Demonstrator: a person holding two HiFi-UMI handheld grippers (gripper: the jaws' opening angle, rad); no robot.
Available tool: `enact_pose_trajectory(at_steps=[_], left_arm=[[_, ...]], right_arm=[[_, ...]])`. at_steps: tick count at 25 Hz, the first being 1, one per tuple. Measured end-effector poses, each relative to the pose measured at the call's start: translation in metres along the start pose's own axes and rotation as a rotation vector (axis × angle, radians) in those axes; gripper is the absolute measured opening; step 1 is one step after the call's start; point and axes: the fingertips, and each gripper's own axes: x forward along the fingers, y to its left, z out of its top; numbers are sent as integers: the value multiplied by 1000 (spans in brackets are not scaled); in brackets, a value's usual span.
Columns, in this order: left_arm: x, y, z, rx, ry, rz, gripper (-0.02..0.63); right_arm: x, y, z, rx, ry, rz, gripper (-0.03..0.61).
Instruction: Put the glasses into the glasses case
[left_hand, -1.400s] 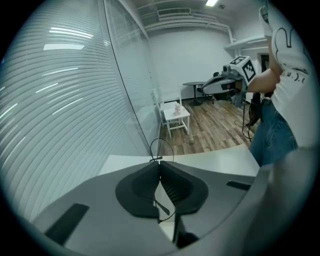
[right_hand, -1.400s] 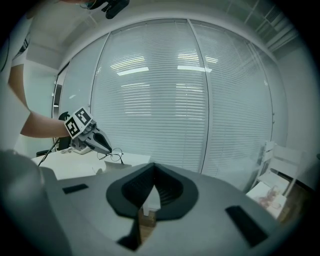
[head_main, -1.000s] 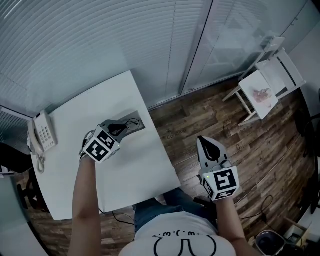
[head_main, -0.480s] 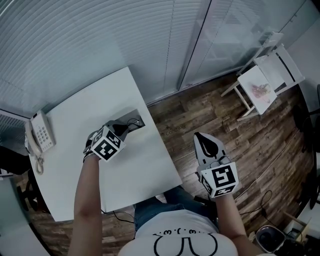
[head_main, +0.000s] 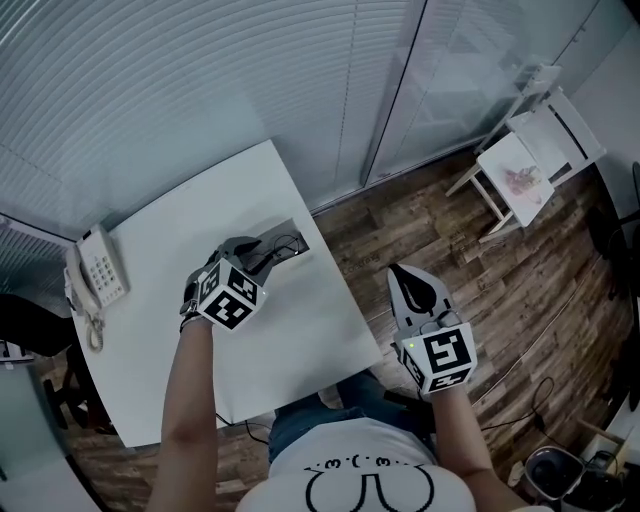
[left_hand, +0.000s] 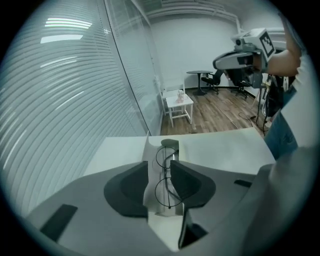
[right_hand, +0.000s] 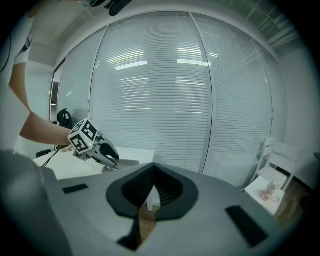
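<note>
Left gripper (left_hand: 160, 169) jaws are opening, glasses (left_hand: 164, 173) between them over the glasses case (left_hand: 170, 143). Right gripper (right_hand: 153, 172) is closed, empty

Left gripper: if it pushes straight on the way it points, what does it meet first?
Most likely the thin wire round-lens glasses, lying in the open grey glasses case on the white table, right between the opening fingers of the left gripper.

The left claw (left_hand: 166, 169) tilts steeply downward on an outstretched forearm, its jaws opening with the glasses (left_hand: 163, 173) in the gap between them. The right claw (right_hand: 153, 168) hovers to the right, nearly level, jaws together and empty.
</note>
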Motion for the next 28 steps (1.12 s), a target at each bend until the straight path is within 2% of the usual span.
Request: enact_pose_trajectory(at_steps=[3,7,10,12,17,18,19,21,23,28], left_arm=[[-32,8,5,-24,-70,50,157],[-76,23,11,-147,-227,100,164],[-113,34,16,-312,-410,108,268],[-138,43,14,-374,-504,140,293],[-198,45,12,-309,-637,221,291],[-209,44,11,-307,-670,234,287],[-221,46,8,-313,-704,257,247],[-243,50,2,-334,-765,319,46],[-259,51,-2,-332,-804,363,21],[-287,49,0,-353,-874,387,16]], right_arm=[[-2,16,11,4,-24,-18,11],[-8,43,21,5,-46,-43,11],[-13,62,33,5,-73,-72,11],[-17,76,43,4,-98,-95,11],[-31,111,69,-17,-159,-154,11],[-34,118,74,-20,-169,-165,11],[-36,125,78,-23,-180,-175,11],[-41,138,85,-30,-200,-191,11],[-46,149,93,-40,-222,-201,11],[-58,162,119,-46,-302,-195,11]])
